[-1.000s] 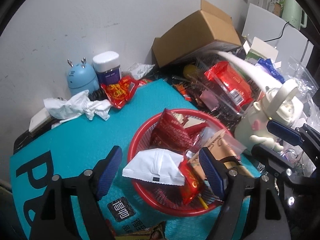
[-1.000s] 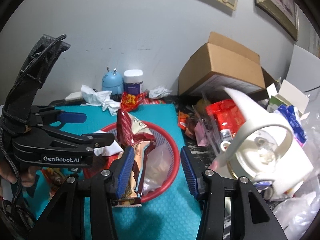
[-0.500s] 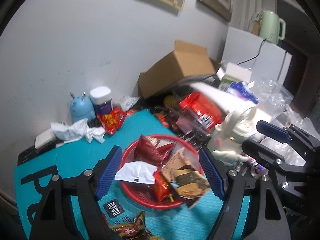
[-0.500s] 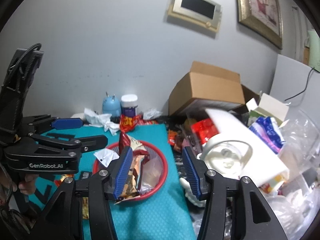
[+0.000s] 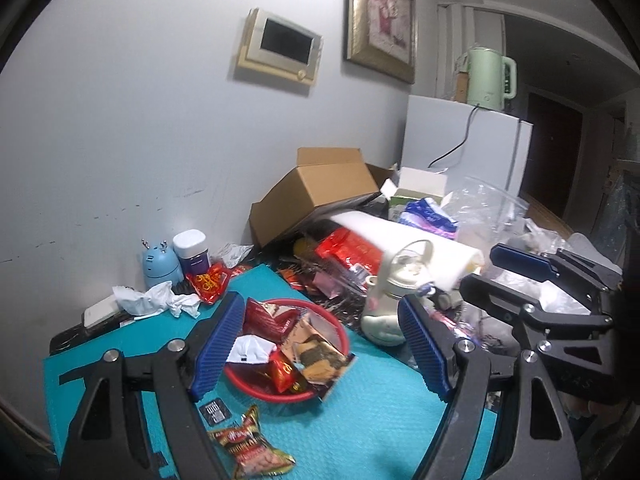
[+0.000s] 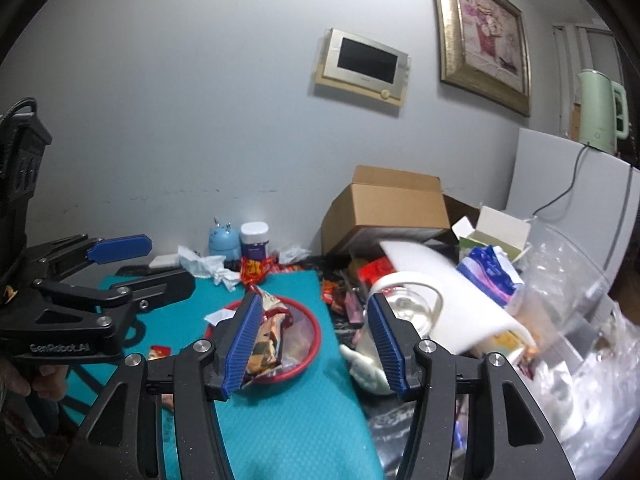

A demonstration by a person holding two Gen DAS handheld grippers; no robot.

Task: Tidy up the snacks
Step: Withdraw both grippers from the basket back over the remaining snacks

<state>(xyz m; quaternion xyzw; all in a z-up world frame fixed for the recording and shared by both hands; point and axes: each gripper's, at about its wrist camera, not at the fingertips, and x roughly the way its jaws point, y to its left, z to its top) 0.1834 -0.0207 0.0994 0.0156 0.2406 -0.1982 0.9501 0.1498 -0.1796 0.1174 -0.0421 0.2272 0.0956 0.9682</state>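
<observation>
Left gripper jaws wide apart, nothing between them. Right gripper jaws opening, also empty. Red basket sits on the teal mat, piled with snack packets (one peanut packet lies outside, just beside it).

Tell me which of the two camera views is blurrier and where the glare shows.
Right wrist view: more motion blur, smearing the white foam roll and clear plastic bags. Left wrist view: sharper; the red basket reads clearly. Both: glare on the white-lidded jar, fisheye-curved edges.
</observation>
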